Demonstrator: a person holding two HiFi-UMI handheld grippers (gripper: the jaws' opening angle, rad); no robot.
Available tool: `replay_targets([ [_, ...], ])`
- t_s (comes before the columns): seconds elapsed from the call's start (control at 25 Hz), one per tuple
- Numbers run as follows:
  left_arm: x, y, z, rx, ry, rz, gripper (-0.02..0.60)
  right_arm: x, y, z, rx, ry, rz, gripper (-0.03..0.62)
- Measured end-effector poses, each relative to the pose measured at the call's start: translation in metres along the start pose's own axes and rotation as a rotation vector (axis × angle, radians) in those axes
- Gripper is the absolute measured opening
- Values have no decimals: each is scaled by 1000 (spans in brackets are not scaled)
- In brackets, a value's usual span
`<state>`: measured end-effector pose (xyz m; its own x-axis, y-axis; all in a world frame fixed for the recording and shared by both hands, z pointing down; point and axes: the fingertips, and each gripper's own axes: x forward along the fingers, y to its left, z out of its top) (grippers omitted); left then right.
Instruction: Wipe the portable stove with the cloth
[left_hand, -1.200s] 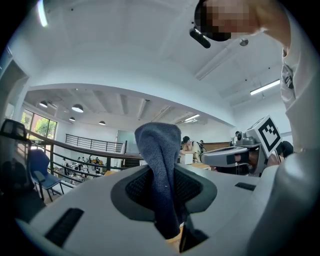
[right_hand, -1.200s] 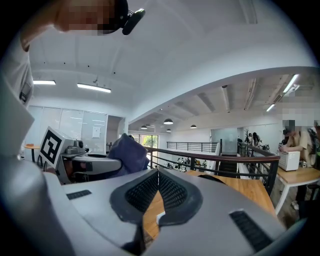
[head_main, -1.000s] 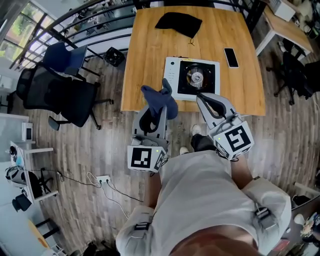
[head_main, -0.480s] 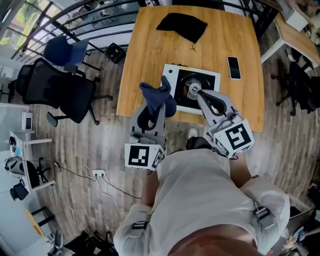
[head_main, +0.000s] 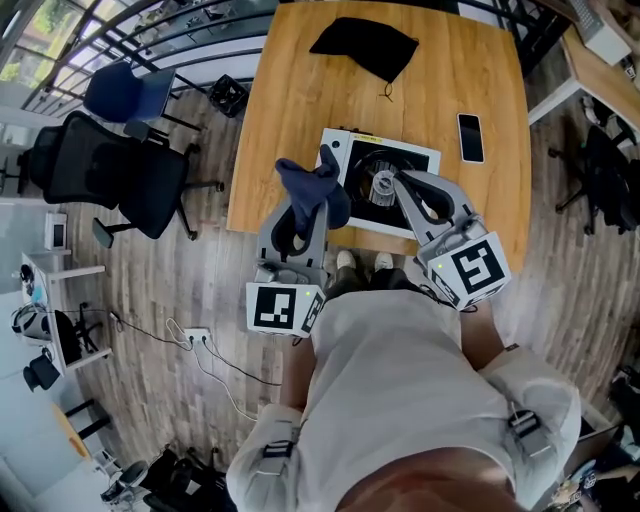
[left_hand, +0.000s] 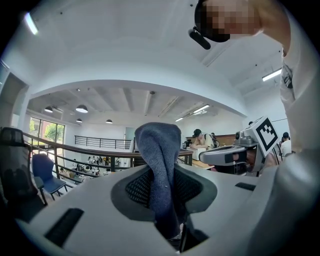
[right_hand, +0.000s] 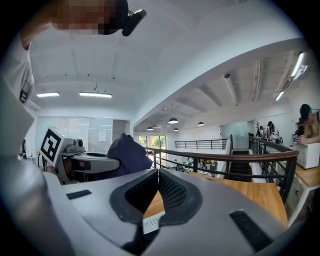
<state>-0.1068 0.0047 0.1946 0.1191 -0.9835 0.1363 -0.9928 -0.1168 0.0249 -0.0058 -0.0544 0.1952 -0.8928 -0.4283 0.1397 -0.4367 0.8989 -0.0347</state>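
The portable stove (head_main: 352, 158), white with a black round burner, sits near the front edge of the wooden table (head_main: 290, 110). My left gripper (head_main: 307, 207) is shut on a dark blue cloth (head_main: 314, 188), which bunches up out of the jaws by the stove's left side. In the left gripper view the cloth (left_hand: 160, 165) stands upright between the pads. My right gripper (head_main: 398, 179) is shut and holds nothing; its tip is over the stove's near part. In the right gripper view a white strip of the stove (right_hand: 152, 223) shows below the closed jaws.
A black pouch (head_main: 365, 45) lies at the table's far end and a phone (head_main: 470, 137) right of the stove. Two office chairs (head_main: 130, 170) stand left of the table. A railing (right_hand: 225, 157) runs beyond it. Another desk (head_main: 600, 70) is at the right.
Both grippers have come forward together, from the table's front edge to the stove. The left one carries the cloth; the right one's tip now lies over the burner area.
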Motion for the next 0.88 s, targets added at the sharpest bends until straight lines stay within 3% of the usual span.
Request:
replay_targets([
  [0.36, 35, 20, -20, -12, 49, -55, 114, 27, -19, -20, 27, 47, -48, 21],
  [0.88, 88, 79, -59, -33, 158, -211, 114, 91, -32, -63, 110, 172, -168, 21],
])
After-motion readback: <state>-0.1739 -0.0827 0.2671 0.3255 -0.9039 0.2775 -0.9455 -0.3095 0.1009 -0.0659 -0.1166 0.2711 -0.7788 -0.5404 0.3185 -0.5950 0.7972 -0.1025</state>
